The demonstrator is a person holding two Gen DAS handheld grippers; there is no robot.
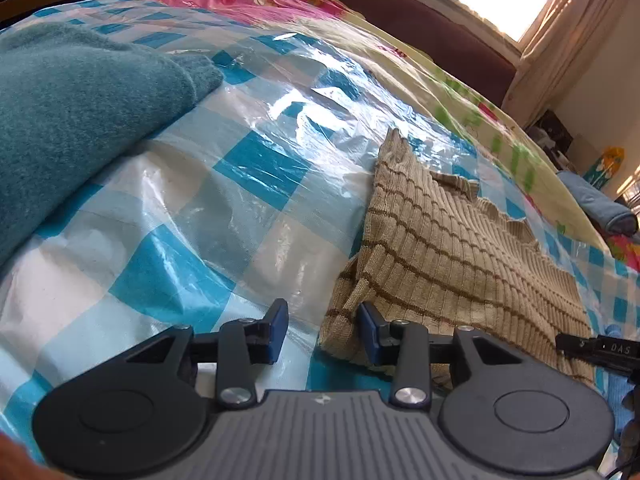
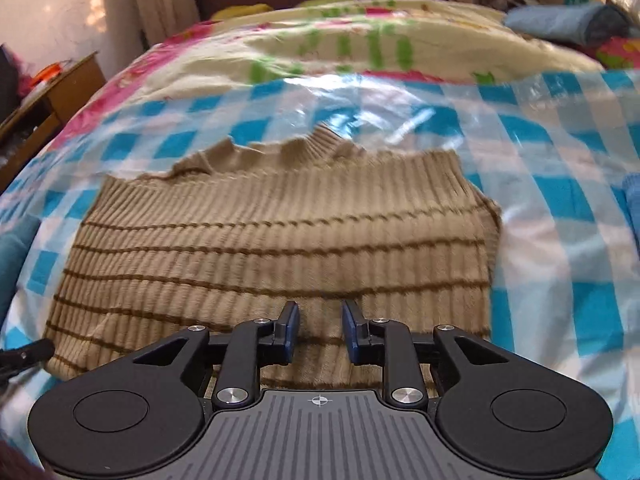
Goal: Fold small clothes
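Observation:
A small tan ribbed knit top (image 2: pixel 280 236) with thin brown stripes lies flat on the checked plastic sheet; it also shows in the left wrist view (image 1: pixel 452 248). My left gripper (image 1: pixel 323 322) is open at the top's near left corner, whose folded edge lies between the jaws. My right gripper (image 2: pixel 319 324) is open just above the top's near hem, with the fabric below the jaws. The right gripper's tip (image 1: pixel 596 350) shows at the right edge of the left wrist view.
A blue-and-white checked plastic sheet (image 1: pixel 192 200) covers the bed. A teal fleece garment (image 1: pixel 76 108) lies at the left. A floral quilt (image 2: pixel 340 44) lies behind, with a rolled blue cloth (image 2: pixel 568 24) at the far right. A wooden table (image 2: pixel 60 84) stands at the left.

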